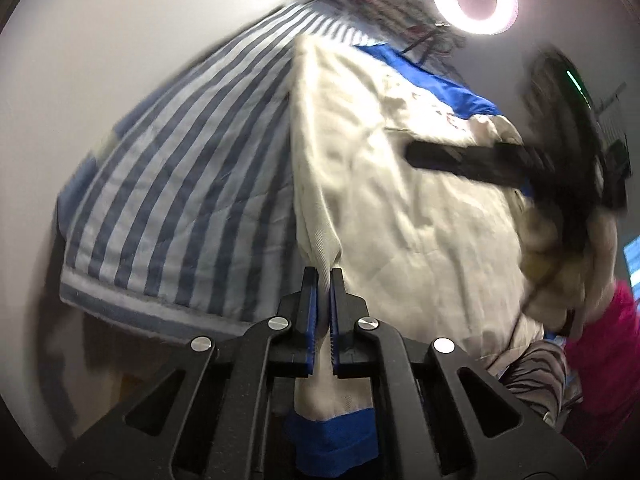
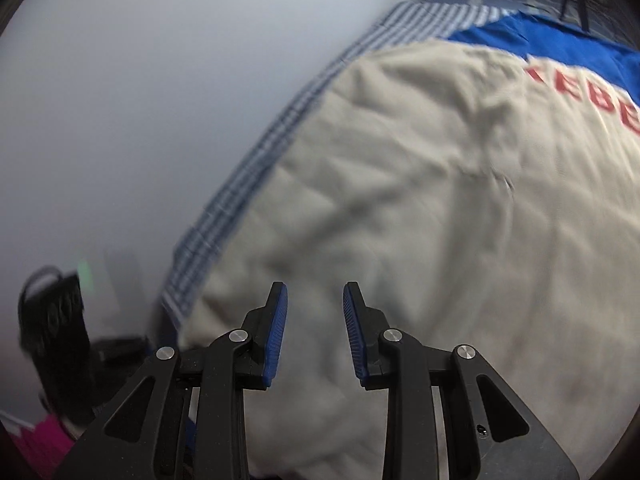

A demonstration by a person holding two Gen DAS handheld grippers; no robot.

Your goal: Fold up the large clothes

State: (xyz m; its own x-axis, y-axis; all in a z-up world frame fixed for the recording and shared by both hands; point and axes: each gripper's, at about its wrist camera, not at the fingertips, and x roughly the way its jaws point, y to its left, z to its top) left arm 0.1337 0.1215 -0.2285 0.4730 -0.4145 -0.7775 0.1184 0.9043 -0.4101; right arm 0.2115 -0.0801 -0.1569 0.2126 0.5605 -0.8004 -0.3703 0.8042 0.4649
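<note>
My left gripper [image 1: 324,276] had black angular arms, round silver screws at the joints and ribbed blue pads [image 1: 311,312]. My right gripper [image 2: 315,292] was built the same. Beside it, low at the edge, I saw a pink sleeve [image 2: 38,446].

A bed covered by a quilted blue-and-white striped bedspread [image 1: 176,184] carries everything here. The bedspread runs along a plain pale wall, and its near edge ends in a pale blue hem band that drops off the side of the bed.

Directly on the bedspread lies a large cream-coloured fabric garment [image 1: 400,208] with royal-blue panels at its far end and red lettering across it [image 2: 420,200]. It is spread out, wrinkled, over much of the surface, and leaves a strip of stripes bare along the wall side.

At the near right corner, a grey-and-white striped cloth [image 1: 536,372] sits touching the garment's edge.
</note>
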